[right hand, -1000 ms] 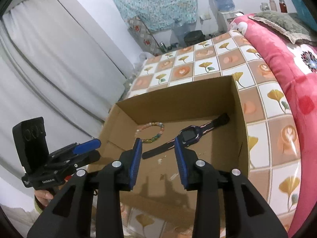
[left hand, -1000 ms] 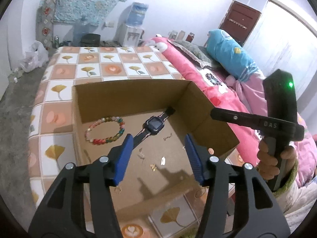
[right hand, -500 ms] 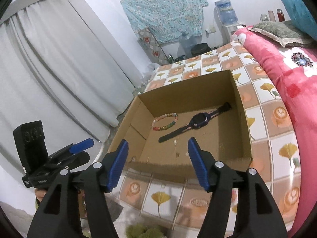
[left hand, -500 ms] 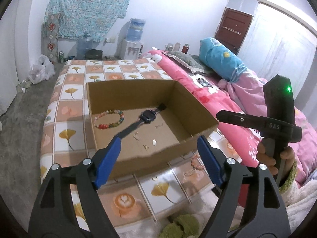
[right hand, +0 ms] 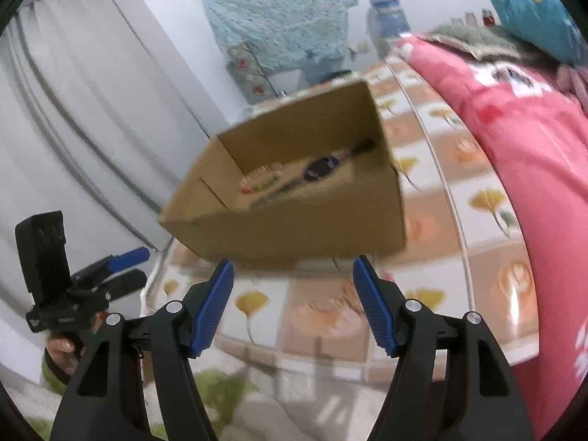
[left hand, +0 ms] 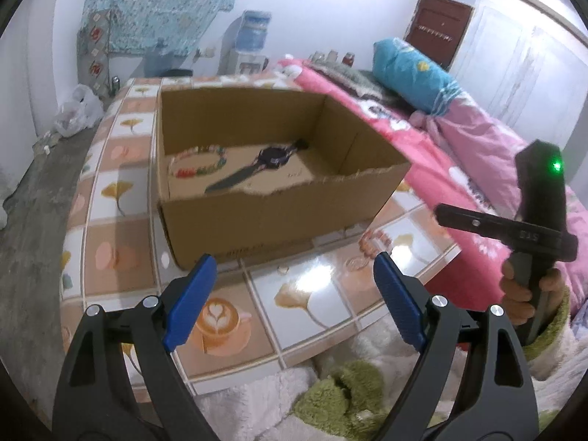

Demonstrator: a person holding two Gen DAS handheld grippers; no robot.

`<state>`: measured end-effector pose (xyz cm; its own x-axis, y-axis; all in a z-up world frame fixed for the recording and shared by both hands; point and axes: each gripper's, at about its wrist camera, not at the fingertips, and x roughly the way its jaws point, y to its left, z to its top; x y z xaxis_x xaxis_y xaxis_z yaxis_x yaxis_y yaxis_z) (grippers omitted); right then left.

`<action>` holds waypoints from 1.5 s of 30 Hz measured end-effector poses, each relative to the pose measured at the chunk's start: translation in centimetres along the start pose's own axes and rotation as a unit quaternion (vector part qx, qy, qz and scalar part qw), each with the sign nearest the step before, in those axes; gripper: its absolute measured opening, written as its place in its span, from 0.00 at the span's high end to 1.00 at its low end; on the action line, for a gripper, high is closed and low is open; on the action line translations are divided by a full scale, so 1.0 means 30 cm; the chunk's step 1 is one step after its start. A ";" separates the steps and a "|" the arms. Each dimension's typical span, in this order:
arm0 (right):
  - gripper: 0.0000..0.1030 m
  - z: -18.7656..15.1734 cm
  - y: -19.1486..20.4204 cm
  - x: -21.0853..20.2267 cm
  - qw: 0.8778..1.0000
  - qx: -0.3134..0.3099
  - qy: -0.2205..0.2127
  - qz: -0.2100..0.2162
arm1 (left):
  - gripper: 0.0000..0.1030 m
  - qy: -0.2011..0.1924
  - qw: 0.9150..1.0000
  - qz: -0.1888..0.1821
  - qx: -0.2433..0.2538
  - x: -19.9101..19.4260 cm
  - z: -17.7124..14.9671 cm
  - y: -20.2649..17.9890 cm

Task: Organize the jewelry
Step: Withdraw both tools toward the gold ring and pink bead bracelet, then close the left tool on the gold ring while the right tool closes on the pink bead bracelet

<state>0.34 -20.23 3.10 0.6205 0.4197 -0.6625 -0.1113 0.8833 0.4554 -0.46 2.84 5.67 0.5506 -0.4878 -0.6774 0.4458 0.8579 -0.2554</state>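
Both tools have backed out of the cardboard box (left hand: 272,217) since a second ago; back then their tips hung over the box floor, now they sit outside its near wall, and both sets of jaws have just been opening with nothing between them.

The jewelry is all in the box. A beaded bracelet (left hand: 196,163) lies at about 9 o'clock on the box floor, and a dark watch (left hand: 273,156) stretches diagonally just to the right of it, strap running toward 7 o'clock. The left view also picks up a couple of tiny bits near the watch, too small to tell what they are. The near wall has a ragged torn edge.

The box sits on a desk (left hand: 312,301) with a tile-print cover, ginkgo leaves and coffee cups. A pink bed (left hand: 459,154) runs along at 3 o'clock with a blue pillow (left hand: 411,73) on it.

The left tool (left hand: 290,297) is spread wide and empty. The right tool (right hand: 294,301) is spread too, also empty.

The left view shows a brown door and the person's hand (left hand: 522,294) on the right tool's handle. The right view is blurry, but it shows a grey curtain (right hand: 73,110) that the other misses.
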 end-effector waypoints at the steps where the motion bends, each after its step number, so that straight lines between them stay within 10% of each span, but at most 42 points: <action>1: 0.36 -0.017 -0.017 0.009 1.000 0.005 0.011 -0.004 | 0.19 0.005 1.000 0.006 0.000 0.016 -0.011 0.002; 11: 0.36 -0.068 -0.092 0.117 0.995 0.019 0.054 -0.080 | 0.19 0.058 0.997 0.044 0.007 0.177 -0.080 0.035; 20: 0.41 -0.046 -0.021 0.199 0.991 -0.053 0.043 -0.119 | 0.19 0.024 0.996 0.072 0.042 0.195 -0.079 0.023; 36: 0.55 -0.062 0.020 0.287 0.985 -0.083 0.067 -0.132 | 0.72 0.057 0.990 0.057 0.119 0.351 -0.060 -0.076; 45: 0.55 -0.066 0.014 0.286 0.987 -0.079 0.066 -0.126 | 0.80 0.077 0.986 0.071 0.127 0.398 -0.075 -0.060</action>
<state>4.08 -15.85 -3.58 0.5393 0.1969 -0.8188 -0.0927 0.9803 0.1747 3.74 -4.16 -3.51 0.5148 -0.3188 -0.7959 0.5452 0.8381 0.0169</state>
